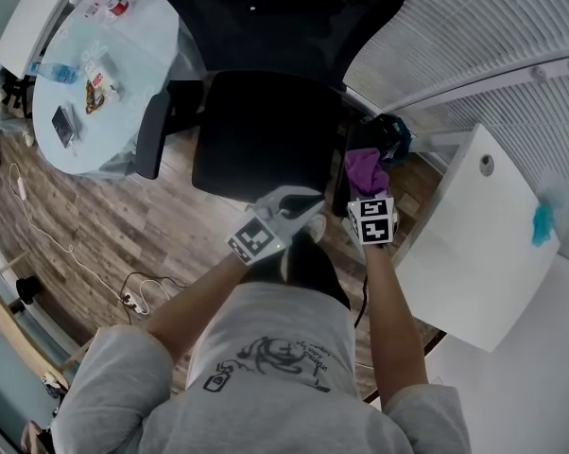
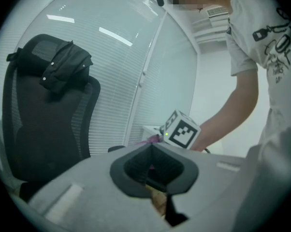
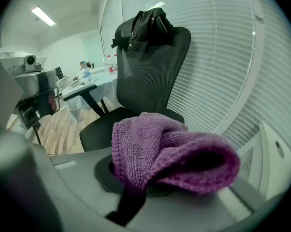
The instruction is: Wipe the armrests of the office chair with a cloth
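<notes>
Cloth point(image 3: 169, 158) bunched in the clamped jaws of the right gripper point(image 1: 368, 189), held out beside the chair point(image 1: 266, 130); the left gripper point(image 1: 289, 211) hovers alongside, jaws closed, empty.

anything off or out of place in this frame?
Only a dark garment bunched over the top of the office chair backrest, well above the armrest. The purple cloth is pinched in the right gripper as expected. Nothing looks spilled or damaged.
</notes>
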Demonstrator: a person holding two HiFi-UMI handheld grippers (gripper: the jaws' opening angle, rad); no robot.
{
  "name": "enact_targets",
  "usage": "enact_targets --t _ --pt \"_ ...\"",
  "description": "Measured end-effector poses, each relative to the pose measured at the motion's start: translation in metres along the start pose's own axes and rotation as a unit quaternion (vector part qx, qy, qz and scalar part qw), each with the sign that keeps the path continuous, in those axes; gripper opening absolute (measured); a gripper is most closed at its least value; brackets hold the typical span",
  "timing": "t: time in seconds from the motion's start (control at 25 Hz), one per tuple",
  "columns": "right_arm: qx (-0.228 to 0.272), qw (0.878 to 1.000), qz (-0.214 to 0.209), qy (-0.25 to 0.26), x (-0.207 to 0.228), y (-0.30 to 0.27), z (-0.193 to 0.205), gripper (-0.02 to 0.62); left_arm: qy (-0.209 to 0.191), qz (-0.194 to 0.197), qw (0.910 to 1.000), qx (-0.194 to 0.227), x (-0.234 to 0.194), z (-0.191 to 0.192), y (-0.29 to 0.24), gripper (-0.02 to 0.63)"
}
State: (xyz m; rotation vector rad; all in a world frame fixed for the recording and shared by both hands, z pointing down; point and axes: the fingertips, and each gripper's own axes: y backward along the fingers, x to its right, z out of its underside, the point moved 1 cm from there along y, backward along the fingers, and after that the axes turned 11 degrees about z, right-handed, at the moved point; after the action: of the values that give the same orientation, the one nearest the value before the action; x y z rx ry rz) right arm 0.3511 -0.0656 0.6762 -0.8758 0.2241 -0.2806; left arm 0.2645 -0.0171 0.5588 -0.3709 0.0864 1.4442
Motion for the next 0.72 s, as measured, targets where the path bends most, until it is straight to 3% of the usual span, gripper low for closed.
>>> enact_targets --t 0.36,0.72 --pt "-0.013 1.0 -0.015 0.001 -0.039 0.053 0.051 0.029 -0.003 0.005 1.0 0.001 -0.002 -0.005 -0.006 0.002" --pt "-0.005 0.999 -0.004 -0.041 -0.036 0.051 0.052 0.029 0.0 0.008 1.0 0.0 -0.007 -0.005 -0.009 0.002"
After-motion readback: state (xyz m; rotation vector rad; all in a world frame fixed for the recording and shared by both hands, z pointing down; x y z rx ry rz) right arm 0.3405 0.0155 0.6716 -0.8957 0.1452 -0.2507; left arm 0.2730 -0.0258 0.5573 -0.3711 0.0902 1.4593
